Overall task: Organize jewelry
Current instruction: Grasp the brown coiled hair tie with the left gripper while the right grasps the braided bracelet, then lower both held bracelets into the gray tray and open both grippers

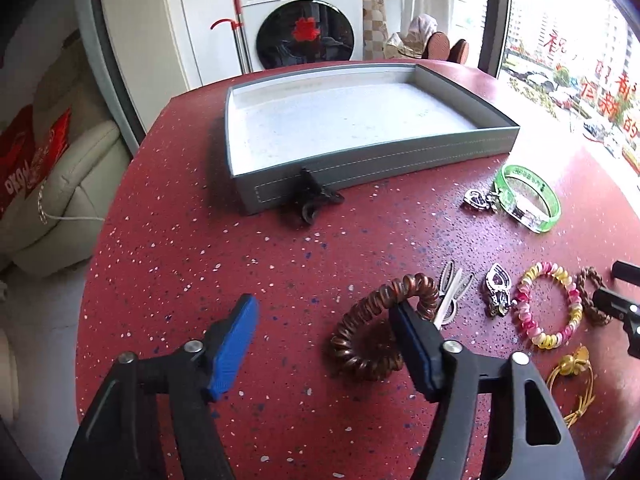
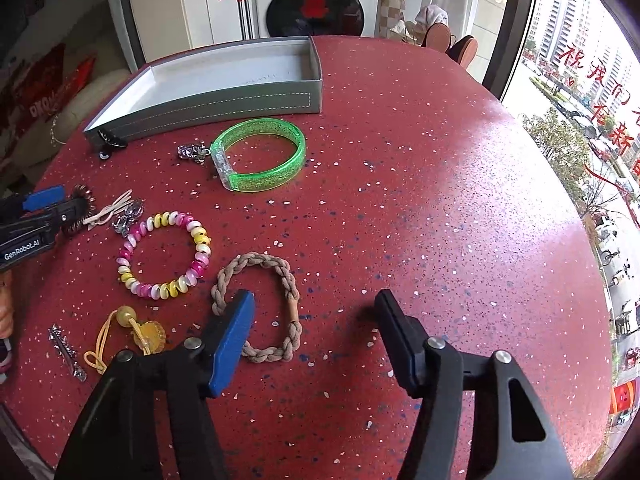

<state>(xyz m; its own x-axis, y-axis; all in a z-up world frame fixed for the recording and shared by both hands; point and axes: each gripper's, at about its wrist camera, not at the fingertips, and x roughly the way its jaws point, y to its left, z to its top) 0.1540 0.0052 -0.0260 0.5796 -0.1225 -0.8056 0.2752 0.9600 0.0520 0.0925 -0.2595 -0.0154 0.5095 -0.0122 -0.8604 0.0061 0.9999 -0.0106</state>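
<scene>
Meanwhile left gripper (image 1: 324,340) fingers spread, straddling copper coil bracelet (image 1: 376,328); right gripper (image 2: 316,332) released over bare tabletop (image 2: 440,200).

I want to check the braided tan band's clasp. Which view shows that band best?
The right wrist view: the braided band lies near the centre, almost the whole loop and its clasp visible. The left wrist view catches only part of it at the right edge, behind the right gripper.

Bright daylight from the window (image 2: 592,128) glares off the surface (image 2: 460,168); both sharp fisheye views bend and darken at corners.
</scene>
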